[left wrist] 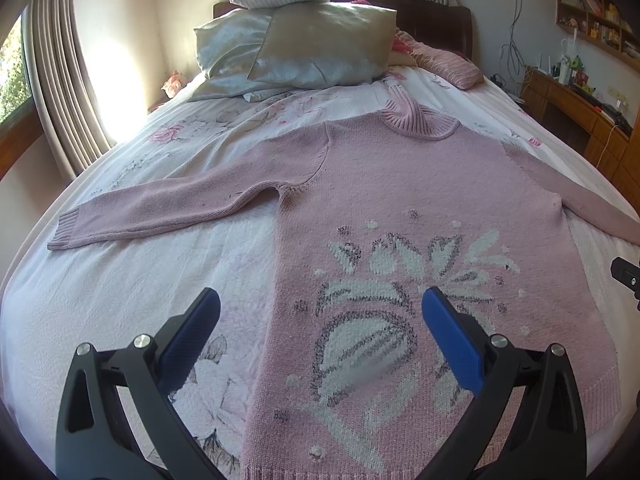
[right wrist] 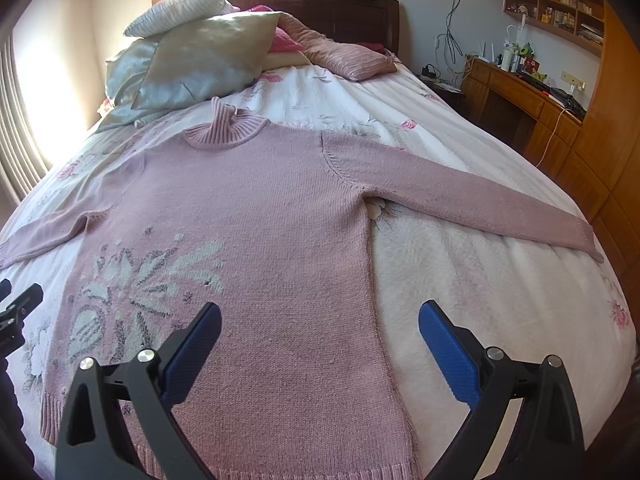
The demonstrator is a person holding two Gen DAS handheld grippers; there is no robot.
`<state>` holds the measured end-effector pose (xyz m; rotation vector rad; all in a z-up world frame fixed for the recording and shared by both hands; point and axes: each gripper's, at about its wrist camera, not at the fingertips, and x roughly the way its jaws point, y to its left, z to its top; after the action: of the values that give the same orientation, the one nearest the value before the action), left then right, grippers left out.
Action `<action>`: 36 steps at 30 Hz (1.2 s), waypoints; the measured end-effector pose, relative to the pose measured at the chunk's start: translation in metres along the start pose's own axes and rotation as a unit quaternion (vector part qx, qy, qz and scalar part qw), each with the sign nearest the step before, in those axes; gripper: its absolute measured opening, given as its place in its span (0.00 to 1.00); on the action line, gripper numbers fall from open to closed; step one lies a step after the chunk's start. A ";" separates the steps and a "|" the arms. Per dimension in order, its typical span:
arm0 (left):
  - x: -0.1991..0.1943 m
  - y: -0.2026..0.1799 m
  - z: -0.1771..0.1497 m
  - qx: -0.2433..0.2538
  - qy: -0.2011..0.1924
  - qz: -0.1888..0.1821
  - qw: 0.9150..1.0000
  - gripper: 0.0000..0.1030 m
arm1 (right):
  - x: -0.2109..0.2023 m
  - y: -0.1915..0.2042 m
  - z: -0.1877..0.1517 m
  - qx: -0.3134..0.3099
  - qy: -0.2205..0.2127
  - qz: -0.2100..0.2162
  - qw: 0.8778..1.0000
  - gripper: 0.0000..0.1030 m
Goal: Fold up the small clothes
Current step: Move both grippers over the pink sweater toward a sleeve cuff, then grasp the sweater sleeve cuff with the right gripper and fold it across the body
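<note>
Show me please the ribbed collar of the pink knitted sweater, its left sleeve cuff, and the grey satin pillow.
ribbed collar (right wrist: 224, 130): right wrist view, middle of the turtleneck.
left sleeve cuff (left wrist: 66, 230): left wrist view, ribbed end.
grey satin pillow (left wrist: 324, 44): left wrist view, centre of its face.

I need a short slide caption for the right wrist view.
Open right gripper above a pink sweater laid flat on a bed.

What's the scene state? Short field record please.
garment: pink sweater, flat on bed, unfolded
sleeves: both spread outward
collar: ribbed turtleneck, toward pillows
pattern: white floral knit on lower front
left gripper: open, above hem, holding nothing
right gripper: open, holding nothing
</note>
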<state>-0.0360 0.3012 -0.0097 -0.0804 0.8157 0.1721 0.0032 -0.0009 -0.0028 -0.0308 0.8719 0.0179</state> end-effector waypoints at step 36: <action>0.152 -0.156 0.118 0.032 0.064 -0.028 0.997 0.97 | 0.164 -0.382 0.061 0.321 0.146 -0.060 0.934 0.89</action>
<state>0.1792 0.1829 -0.0398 -0.0546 0.9458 0.0893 0.1656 -0.3797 -0.0815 0.5381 1.1383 -0.3960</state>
